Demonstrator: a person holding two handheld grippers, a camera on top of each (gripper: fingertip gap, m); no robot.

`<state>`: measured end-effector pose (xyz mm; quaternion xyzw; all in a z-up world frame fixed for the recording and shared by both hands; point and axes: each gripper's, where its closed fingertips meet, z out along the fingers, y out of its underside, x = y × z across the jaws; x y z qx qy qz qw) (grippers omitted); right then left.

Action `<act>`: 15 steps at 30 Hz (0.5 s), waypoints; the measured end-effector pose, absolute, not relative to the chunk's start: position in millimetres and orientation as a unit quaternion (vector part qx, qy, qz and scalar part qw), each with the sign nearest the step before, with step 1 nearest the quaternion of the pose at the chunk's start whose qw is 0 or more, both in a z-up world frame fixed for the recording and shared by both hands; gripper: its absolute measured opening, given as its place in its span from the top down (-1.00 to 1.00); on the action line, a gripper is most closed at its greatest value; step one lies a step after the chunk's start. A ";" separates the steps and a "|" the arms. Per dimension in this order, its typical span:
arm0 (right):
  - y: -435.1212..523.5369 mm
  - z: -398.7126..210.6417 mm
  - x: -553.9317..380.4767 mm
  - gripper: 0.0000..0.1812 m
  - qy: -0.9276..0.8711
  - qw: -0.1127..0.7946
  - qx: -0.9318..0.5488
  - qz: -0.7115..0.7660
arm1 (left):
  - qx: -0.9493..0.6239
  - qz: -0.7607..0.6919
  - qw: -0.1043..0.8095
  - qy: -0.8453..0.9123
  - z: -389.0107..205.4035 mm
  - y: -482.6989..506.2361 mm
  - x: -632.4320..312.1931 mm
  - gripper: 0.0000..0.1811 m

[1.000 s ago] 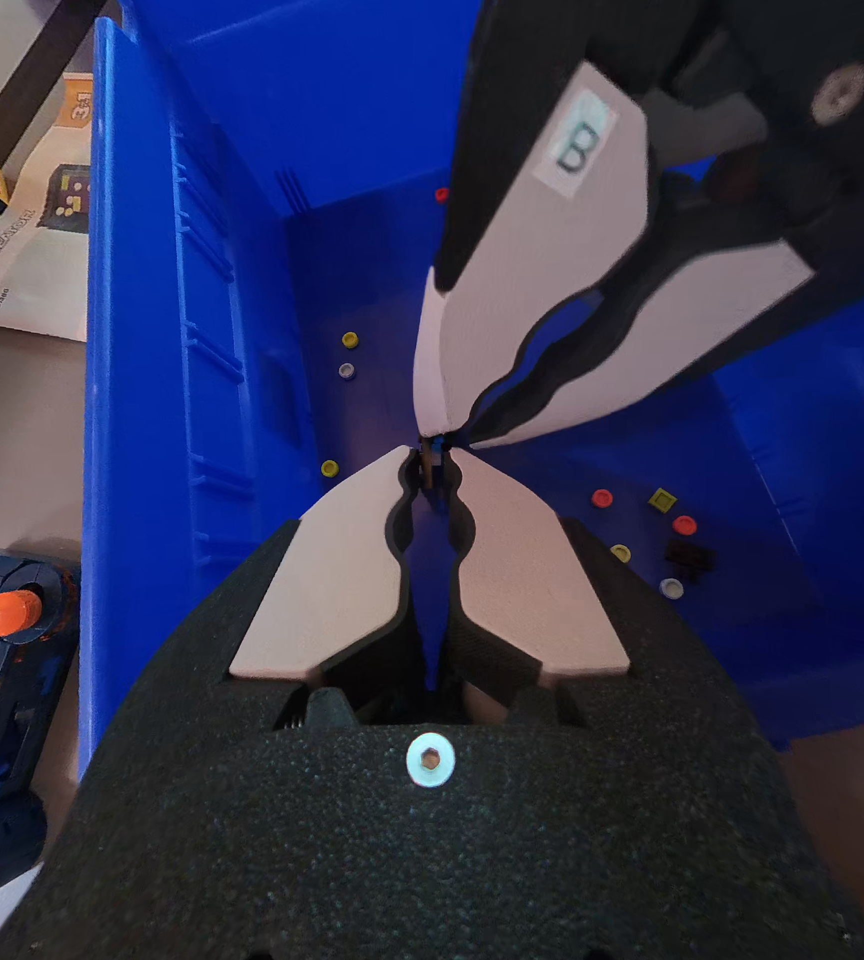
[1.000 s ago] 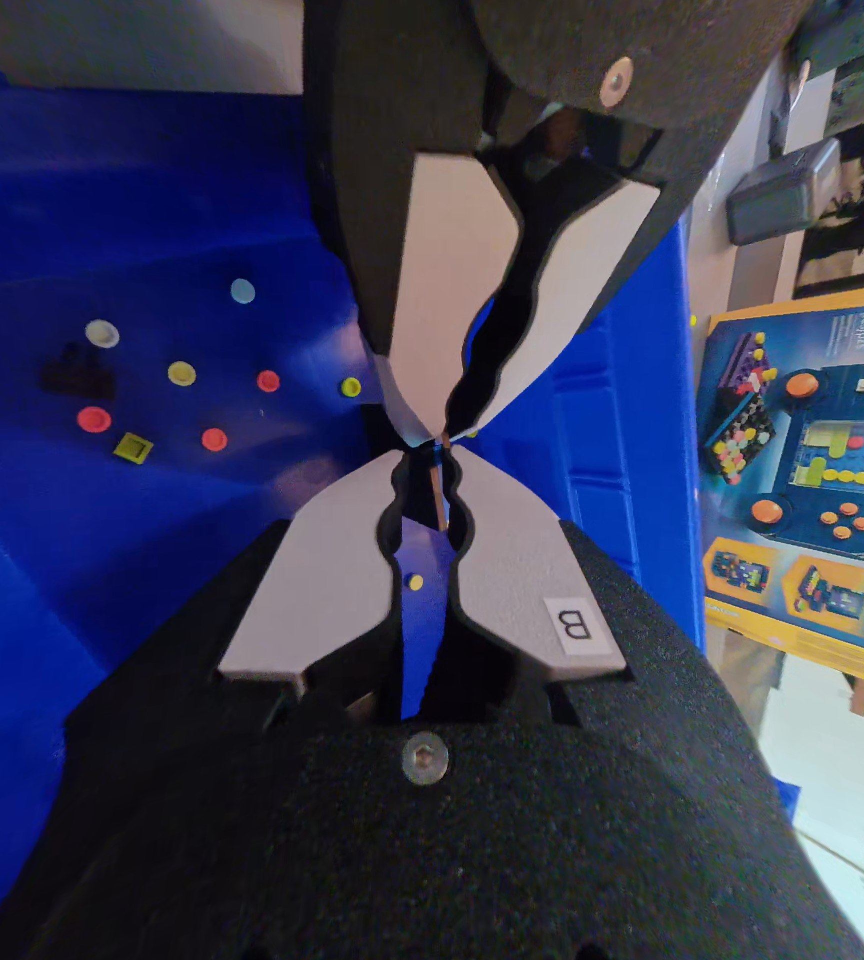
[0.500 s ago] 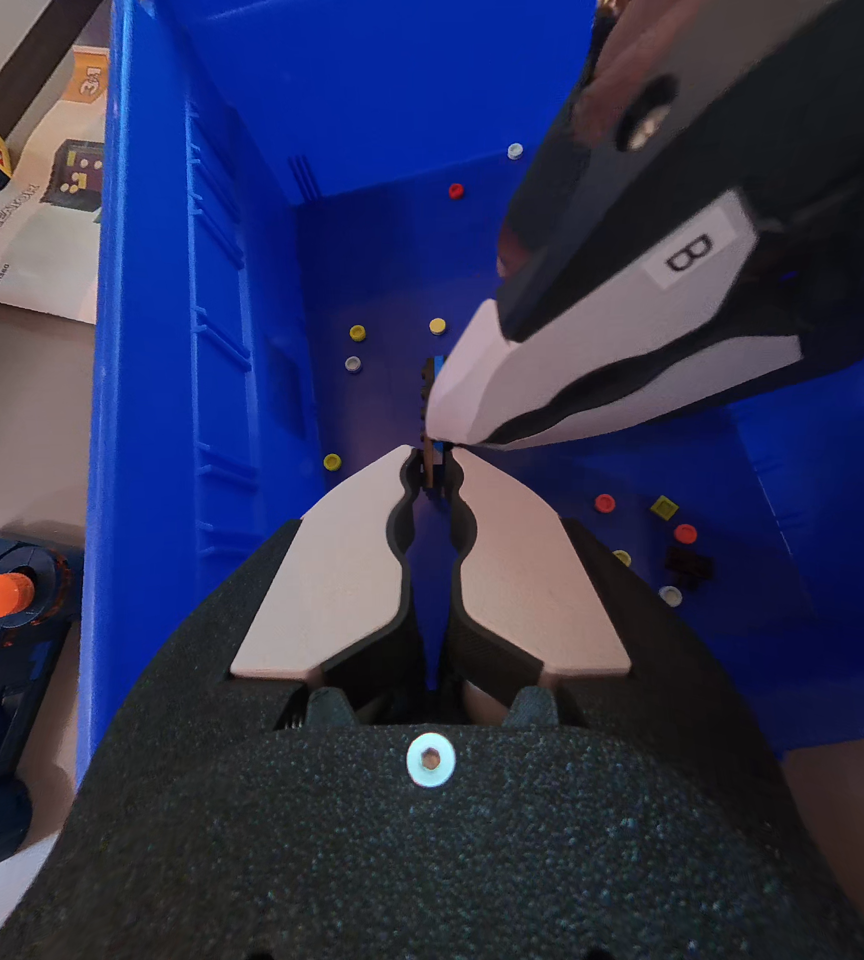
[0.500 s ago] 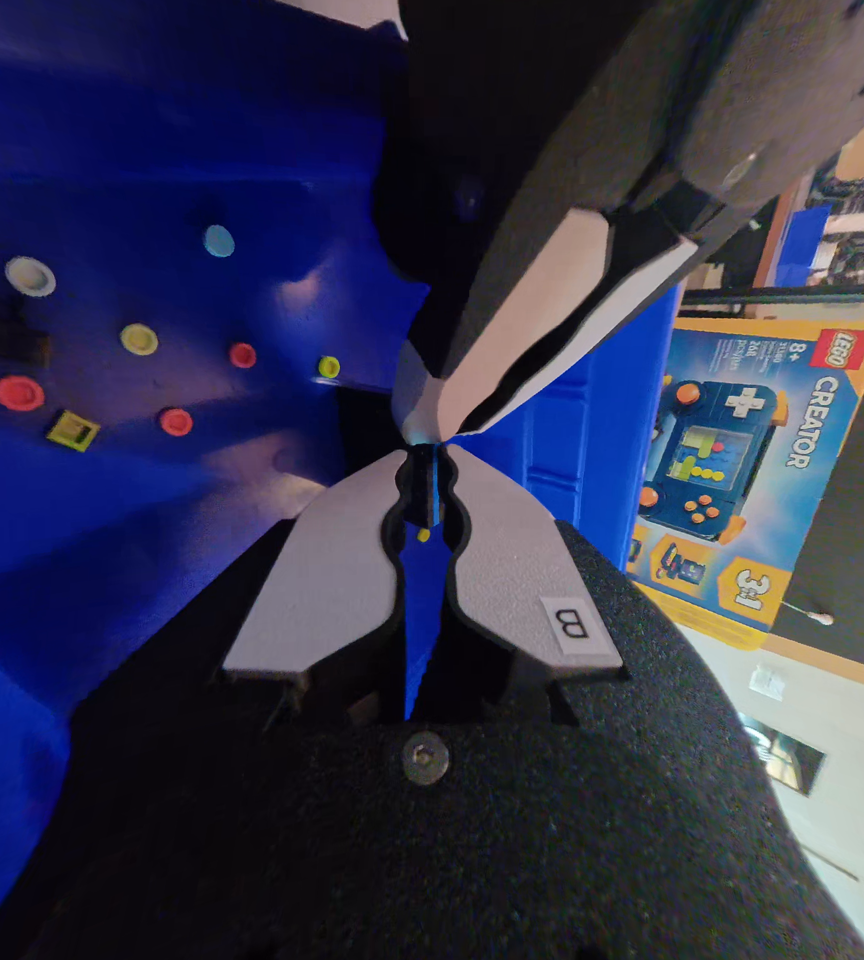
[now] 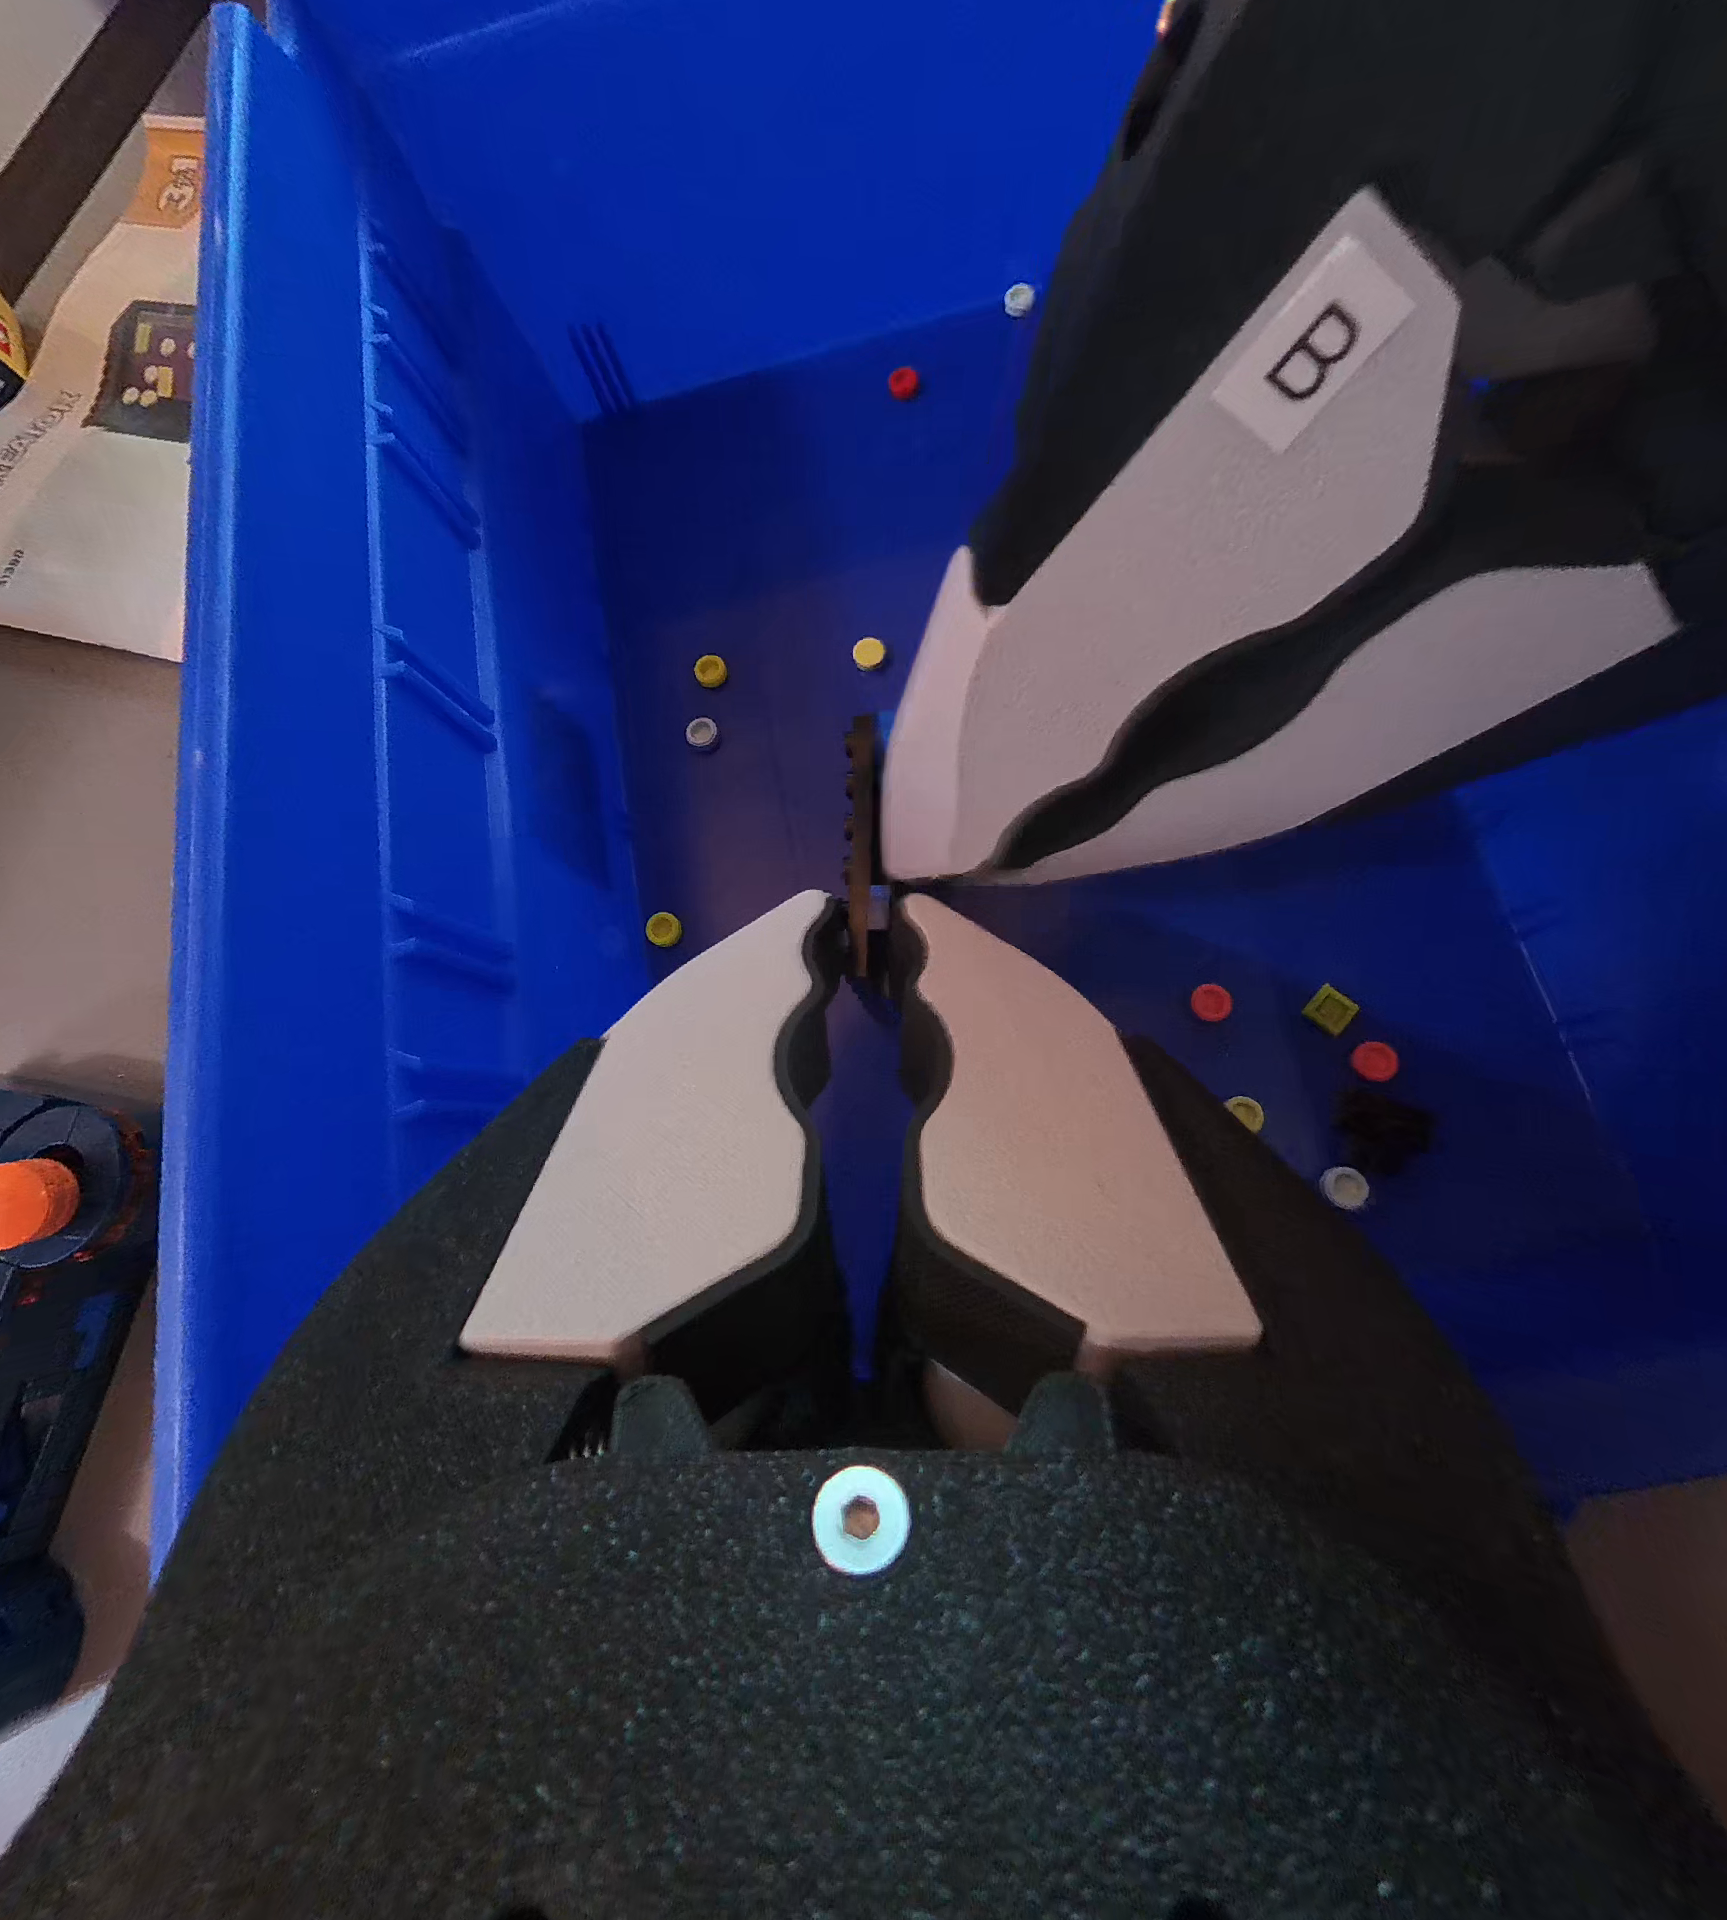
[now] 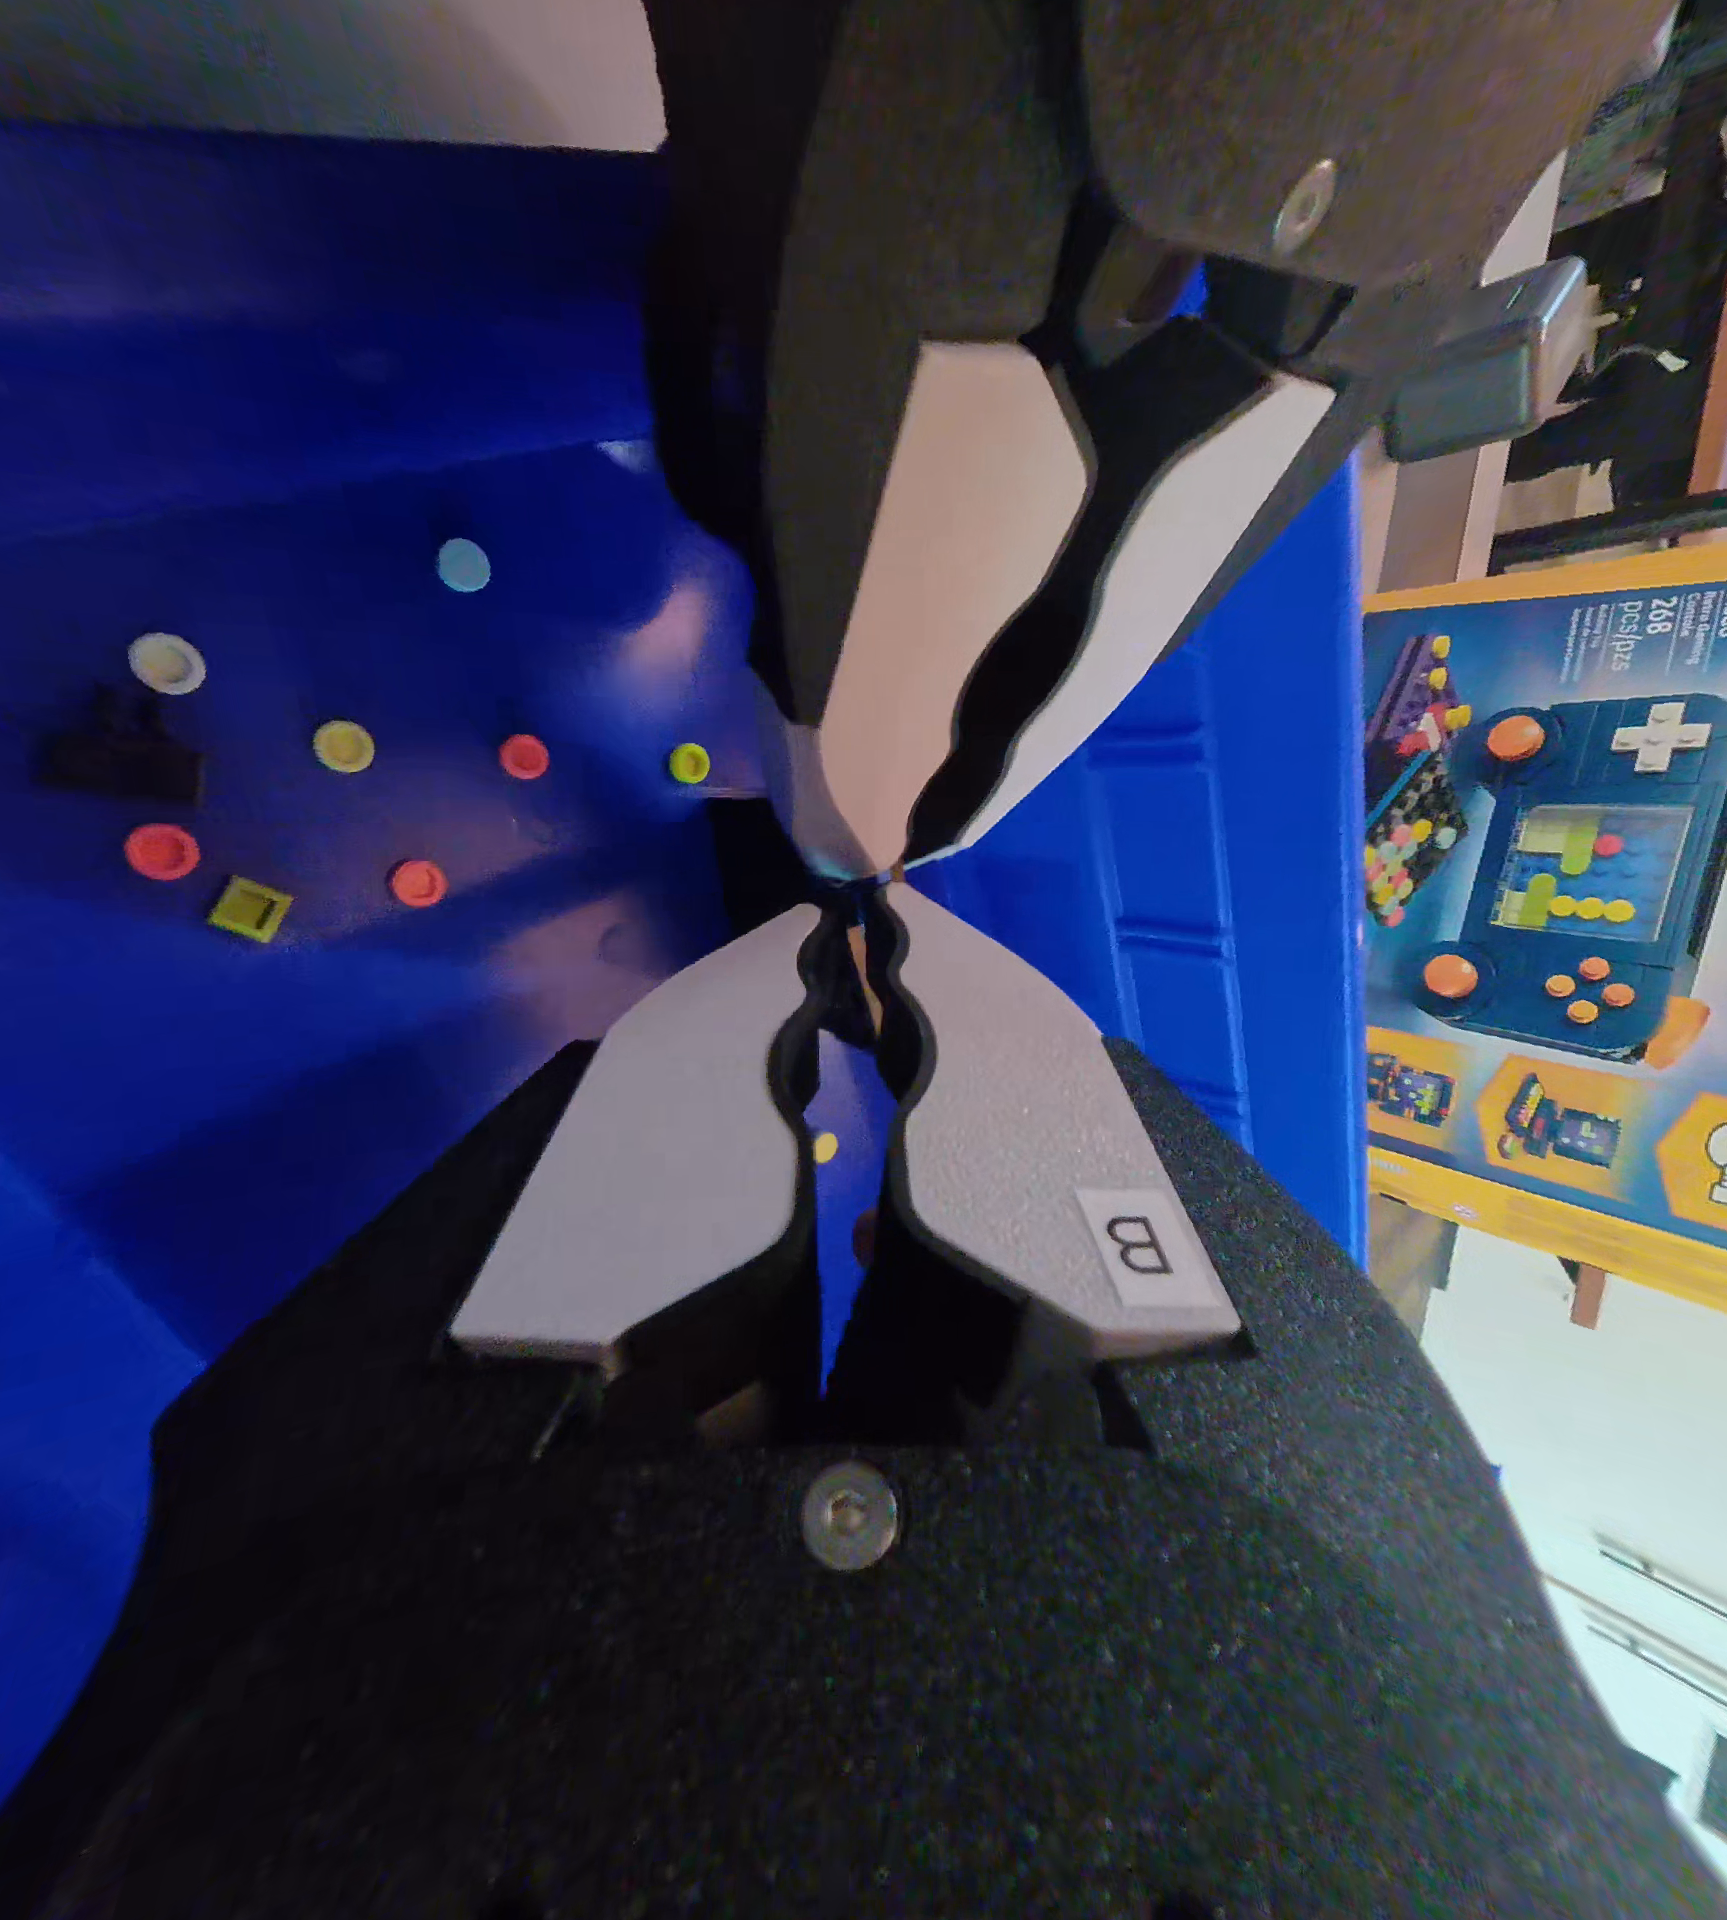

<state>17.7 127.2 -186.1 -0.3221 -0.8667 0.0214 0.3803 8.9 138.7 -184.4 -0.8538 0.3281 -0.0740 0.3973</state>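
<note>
Over the blue bin [image 5: 319, 727] a thin dark studded plate [image 5: 860, 810] is held edge-on. The left gripper [image 5: 864, 920] is clamped on its near end, and the plate's length runs away from it. The right gripper [image 6: 854, 925] is closed too, its tips meeting the same piece — a small blue part [image 5: 880, 904] sits right at that meeting point. The plate is judged light, stiff and smooth-sided, so it is best pinched across its flat faces. Small round studs [image 5: 709, 670] and a black piece [image 5: 1384, 1127] lie scattered on the bin floor. A toy box [image 6: 1586, 883] stands to the right.
</note>
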 end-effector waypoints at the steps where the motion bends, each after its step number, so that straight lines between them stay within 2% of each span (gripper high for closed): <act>1: 105.9 -205.8 34.9 0.95 -0.904 0.285 -0.311 0.064 | -0.859 -0.047 0.404 0.312 -184.3 144.6 -0.2 0.91; 2: 100.5 -214.2 41.1 0.94 -0.907 0.267 -0.320 0.067 | -0.859 -0.059 0.408 0.304 -182.6 145.3 -0.8 0.91; 5: 110.1 -169.7 18.1 0.96 -0.866 0.402 -0.282 0.097 | -0.850 -0.053 0.403 0.335 -184.0 140.5 6.7 0.90; 6: 112.4 -161.8 14.9 0.96 -0.854 0.416 -0.289 0.120 | -0.851 -0.059 0.403 0.331 -183.7 140.5 6.5 0.90; 9: 132.9 -157.3 18.1 0.92 -0.855 0.419 -0.291 0.092 | -0.854 -0.068 0.400 0.325 -183.5 140.9 6.3 0.91; 15: 135.5 -149.0 26.1 1.00 -0.842 0.398 -0.328 0.156 | -0.854 -0.079 0.398 0.325 -183.0 140.3 6.8 0.91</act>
